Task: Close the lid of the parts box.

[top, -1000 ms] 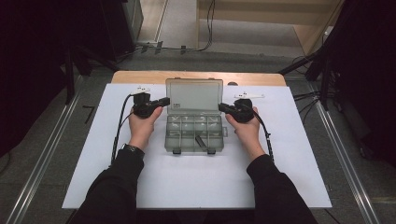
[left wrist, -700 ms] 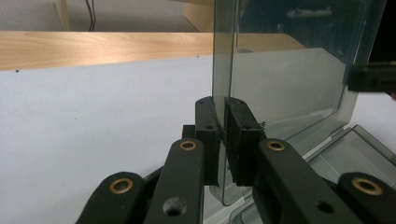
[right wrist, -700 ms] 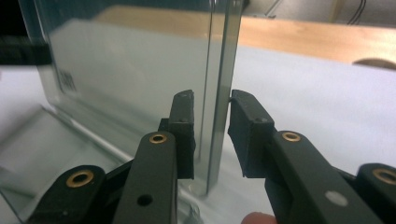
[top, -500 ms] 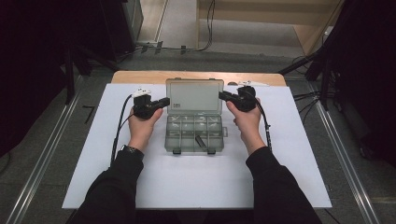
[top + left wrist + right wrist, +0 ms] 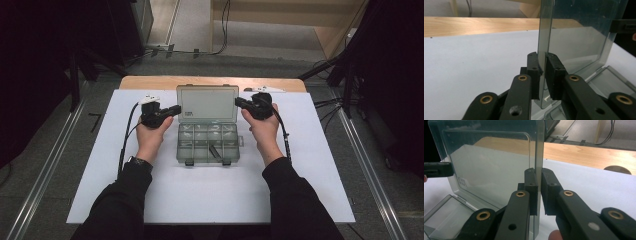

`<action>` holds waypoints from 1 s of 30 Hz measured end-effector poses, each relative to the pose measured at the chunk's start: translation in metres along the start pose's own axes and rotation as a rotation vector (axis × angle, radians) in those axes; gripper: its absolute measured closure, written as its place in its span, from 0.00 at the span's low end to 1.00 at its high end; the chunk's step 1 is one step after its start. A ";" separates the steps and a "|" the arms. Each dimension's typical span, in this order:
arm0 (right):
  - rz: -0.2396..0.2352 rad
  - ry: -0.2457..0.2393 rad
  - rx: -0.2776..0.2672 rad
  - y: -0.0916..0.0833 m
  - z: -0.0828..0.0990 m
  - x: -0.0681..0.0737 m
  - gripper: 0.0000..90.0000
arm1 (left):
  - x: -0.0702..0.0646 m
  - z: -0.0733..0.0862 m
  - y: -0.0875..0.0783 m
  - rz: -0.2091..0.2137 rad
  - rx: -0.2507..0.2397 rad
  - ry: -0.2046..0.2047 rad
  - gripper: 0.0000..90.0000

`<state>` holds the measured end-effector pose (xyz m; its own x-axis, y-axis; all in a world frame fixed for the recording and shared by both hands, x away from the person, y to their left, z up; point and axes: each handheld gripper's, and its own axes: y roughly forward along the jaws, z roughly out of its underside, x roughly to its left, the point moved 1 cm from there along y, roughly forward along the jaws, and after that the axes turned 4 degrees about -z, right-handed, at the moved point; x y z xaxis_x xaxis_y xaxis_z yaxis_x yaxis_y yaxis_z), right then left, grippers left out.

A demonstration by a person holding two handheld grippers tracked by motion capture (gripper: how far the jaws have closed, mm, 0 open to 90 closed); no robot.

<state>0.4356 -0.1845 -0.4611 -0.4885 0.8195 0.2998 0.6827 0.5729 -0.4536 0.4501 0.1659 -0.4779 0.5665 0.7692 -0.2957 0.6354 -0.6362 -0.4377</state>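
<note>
Both grippers, left (image 5: 172, 110) and right (image 5: 240, 103), gripped the lid (image 5: 207, 102), now raised upright; box (image 5: 207, 145) fully open.

The small label (image 5: 461, 182) on the clear lid (image 5: 489, 170) is too blurred to read.

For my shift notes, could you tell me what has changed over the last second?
The right gripper rose, swinging the clear lid from leaning back to upright. Both grippers stay pinched on the lid's side edges; the left gripper, the box base and the small dark part inside kept their places.
</note>
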 end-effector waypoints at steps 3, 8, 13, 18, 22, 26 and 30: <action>-0.005 -0.005 -0.010 -0.001 0.002 0.000 0.91 | 0.003 -0.004 -0.007 0.020 -0.015 -0.031 0.83; -0.006 -0.031 -0.025 -0.004 0.004 0.001 0.91 | 0.008 -0.012 -0.017 0.044 -0.035 -0.048 0.88; 0.004 -0.045 -0.045 -0.005 0.007 0.004 0.91 | 0.012 -0.011 -0.016 0.042 -0.011 -0.045 0.97; -0.004 -0.059 -0.062 -0.007 0.010 0.004 0.90 | 0.015 -0.011 -0.008 0.035 0.013 -0.071 1.00; -0.006 -0.071 -0.065 -0.009 0.011 0.005 0.90 | 0.016 -0.012 -0.001 0.027 0.031 -0.088 1.00; -0.007 -0.087 -0.074 -0.011 0.013 0.006 0.90 | 0.018 -0.014 0.006 0.027 0.046 -0.101 1.00; -0.015 -0.099 -0.081 -0.013 0.015 0.006 0.90 | 0.017 -0.016 0.011 0.035 0.053 -0.109 1.00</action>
<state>0.4155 -0.1875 -0.4657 -0.5474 0.8076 0.2193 0.7146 0.5875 -0.3797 0.4753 0.1711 -0.4740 0.5251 0.7507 -0.4009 0.5863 -0.6606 -0.4689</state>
